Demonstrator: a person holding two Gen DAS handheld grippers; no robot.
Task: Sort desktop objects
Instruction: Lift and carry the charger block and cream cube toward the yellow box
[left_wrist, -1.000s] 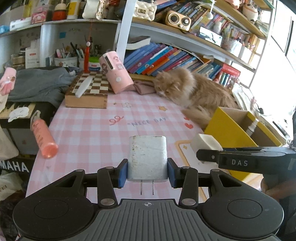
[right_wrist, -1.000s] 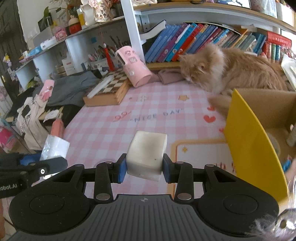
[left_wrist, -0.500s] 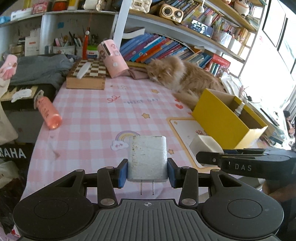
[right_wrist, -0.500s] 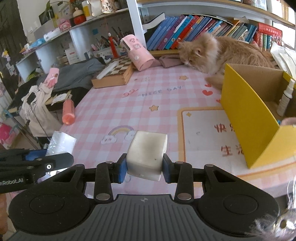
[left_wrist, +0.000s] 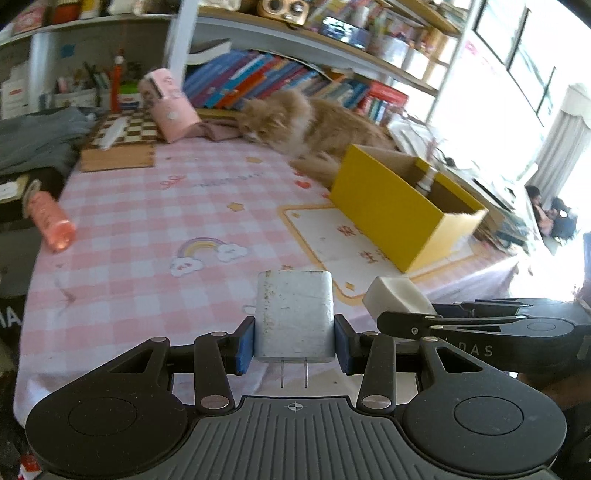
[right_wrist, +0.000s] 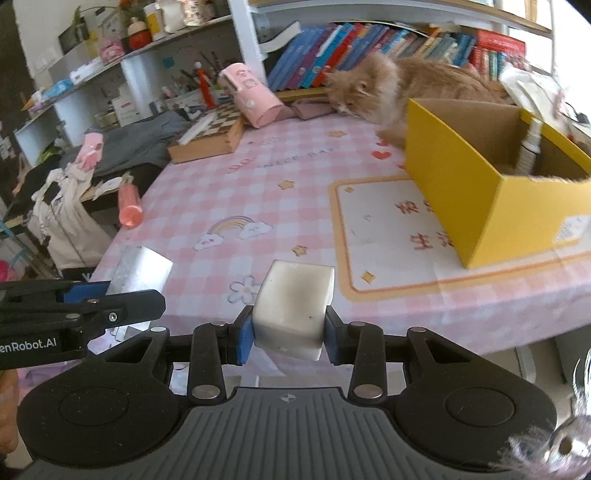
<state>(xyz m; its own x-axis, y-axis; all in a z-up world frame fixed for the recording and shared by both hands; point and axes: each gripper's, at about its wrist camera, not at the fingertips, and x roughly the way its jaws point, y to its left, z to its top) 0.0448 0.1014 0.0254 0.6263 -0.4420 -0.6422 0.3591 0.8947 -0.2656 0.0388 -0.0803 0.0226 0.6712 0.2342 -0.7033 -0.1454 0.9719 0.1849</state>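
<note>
My left gripper (left_wrist: 294, 341) is shut on a white wall charger (left_wrist: 294, 314) with its two prongs pointing back at the camera. My right gripper (right_wrist: 289, 341) is shut on a white rounded block (right_wrist: 293, 308). Both are held side by side above the near edge of the pink checked tablecloth (left_wrist: 155, 206). The right gripper with its block (left_wrist: 395, 301) shows at the right of the left wrist view. The left gripper with the charger (right_wrist: 138, 275) shows at the left of the right wrist view. An open yellow box (right_wrist: 491, 173) stands at the right with a white bottle (right_wrist: 530, 142) inside.
A pink bottle (left_wrist: 50, 219) lies at the table's left edge. A chessboard box (left_wrist: 122, 142) and a tipped pink case (left_wrist: 170, 105) are at the back. A ginger cat (left_wrist: 314, 122) lies behind the yellow box (left_wrist: 402, 206). Bookshelves line the back.
Both grippers have pulled back toward the near table edge, still holding their objects. More of the table and the yellow box has come into view.
</note>
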